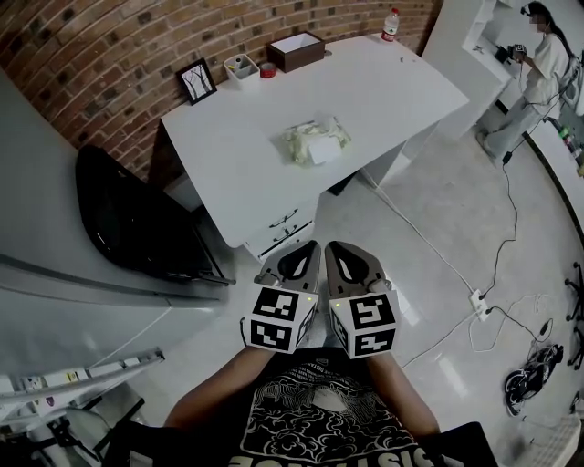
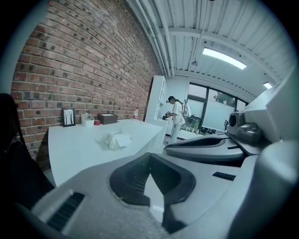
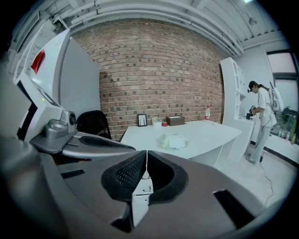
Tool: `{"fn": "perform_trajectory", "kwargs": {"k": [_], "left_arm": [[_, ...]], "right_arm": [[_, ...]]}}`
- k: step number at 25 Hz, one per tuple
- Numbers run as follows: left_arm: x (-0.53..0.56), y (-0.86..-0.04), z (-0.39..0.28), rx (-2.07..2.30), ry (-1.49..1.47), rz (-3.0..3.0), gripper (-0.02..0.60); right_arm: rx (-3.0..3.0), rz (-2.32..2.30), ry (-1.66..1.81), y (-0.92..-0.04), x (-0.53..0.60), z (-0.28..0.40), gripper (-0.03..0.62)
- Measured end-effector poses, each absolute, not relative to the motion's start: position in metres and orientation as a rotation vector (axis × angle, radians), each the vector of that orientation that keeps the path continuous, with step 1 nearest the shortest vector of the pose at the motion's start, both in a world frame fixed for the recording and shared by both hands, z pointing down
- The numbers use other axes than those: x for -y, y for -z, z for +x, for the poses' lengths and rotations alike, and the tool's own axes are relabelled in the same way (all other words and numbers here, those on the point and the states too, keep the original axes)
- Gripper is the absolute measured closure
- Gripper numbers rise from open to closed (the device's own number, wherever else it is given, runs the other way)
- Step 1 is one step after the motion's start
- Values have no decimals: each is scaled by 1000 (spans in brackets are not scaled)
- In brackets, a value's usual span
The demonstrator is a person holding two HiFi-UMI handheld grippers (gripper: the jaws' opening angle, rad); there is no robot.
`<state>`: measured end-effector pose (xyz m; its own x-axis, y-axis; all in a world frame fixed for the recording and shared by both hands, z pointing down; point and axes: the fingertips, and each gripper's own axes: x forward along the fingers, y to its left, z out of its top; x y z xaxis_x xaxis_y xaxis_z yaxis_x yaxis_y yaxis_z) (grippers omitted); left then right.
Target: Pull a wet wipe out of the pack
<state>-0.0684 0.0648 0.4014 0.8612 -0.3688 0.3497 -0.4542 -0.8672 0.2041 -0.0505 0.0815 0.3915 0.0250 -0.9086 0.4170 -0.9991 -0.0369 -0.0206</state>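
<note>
Grippers come first, because they are closest. The left gripper [image 1: 301, 255] and the right gripper [image 1: 345, 257] are held side by side in front of the person's tummy, just beside each other. Both arms are bent and tucked in. Both grippers point forward at the desk [image 1: 401, 82]. The jaws of each one are pressed together, with nothing between them.

Past them is bare floor, then the white desk. A black chair [image 1: 128, 219] stands at its left. The pack of wipes [image 1: 316, 141] lies flat near the middle of the desk, well apart from both grippers.

The pack looks soft, crinkly and light. I think it would slide or lift up if you pulled on it alone, so one gripper should press down on an end of it. It has a white patch on top. I cannot tell if that is a flap or a wipe poking out. That is the place to pinch. A wipe is thin, wet and floppy, so a slow, gentle pull seems best.

Farther back, by the brick wall, are a picture frame [image 1: 197, 81], a brown box [image 1: 296, 50] and a bottle [image 1: 391, 25].
</note>
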Motion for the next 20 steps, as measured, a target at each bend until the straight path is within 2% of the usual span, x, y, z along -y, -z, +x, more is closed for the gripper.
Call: {"fn": "perform_trajectory", "kwargs": {"k": [20], "left_arm": [[22,-416,13,759,-488,2699,571]], "right_arm": [[2070,1884,-503,-408,7,30,576]]}}
